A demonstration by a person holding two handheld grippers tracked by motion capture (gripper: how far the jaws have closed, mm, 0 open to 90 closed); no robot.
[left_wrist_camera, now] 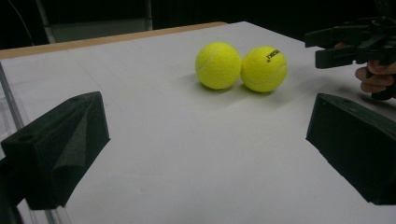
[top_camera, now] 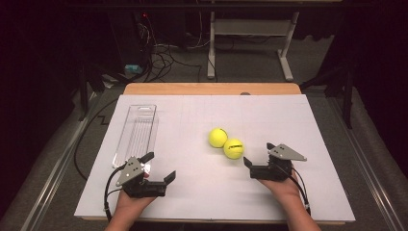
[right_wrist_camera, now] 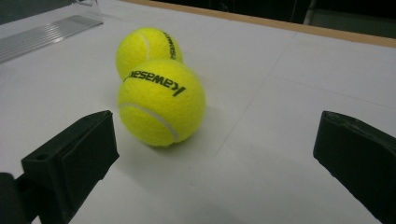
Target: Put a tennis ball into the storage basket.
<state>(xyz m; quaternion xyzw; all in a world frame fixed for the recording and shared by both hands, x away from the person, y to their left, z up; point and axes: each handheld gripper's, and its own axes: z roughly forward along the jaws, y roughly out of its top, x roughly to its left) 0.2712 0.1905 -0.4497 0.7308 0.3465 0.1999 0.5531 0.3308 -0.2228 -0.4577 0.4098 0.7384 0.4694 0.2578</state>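
1. Sitting side by side at the middle of the white table (top_camera: pixel 192 192), two yellow tennis balls touch each other: the far-left ball (top_camera: pixel 218 137) and the near-right ball (top_camera: pixel 233 148).
2. Over on the right, the right gripper (top_camera: pixel 258 155) rests low near the near-right ball, jaws spread wide and holding nothing; its own view puts that ball just ahead of the gap, closer to one jaw, black lettering plain on the felt.
3. Down at the near-left, the left gripper (top_camera: pixel 160 166) also has its jaws spread apart and empty, well apart from both balls, which sit farther off in its view.
4. Lying along the left side of the table, a clear plastic container (top_camera: pixel 136 132) stretches from far to near, its near end just beside the left gripper.
5. Both balls are free on the surface, touched by neither gripper.
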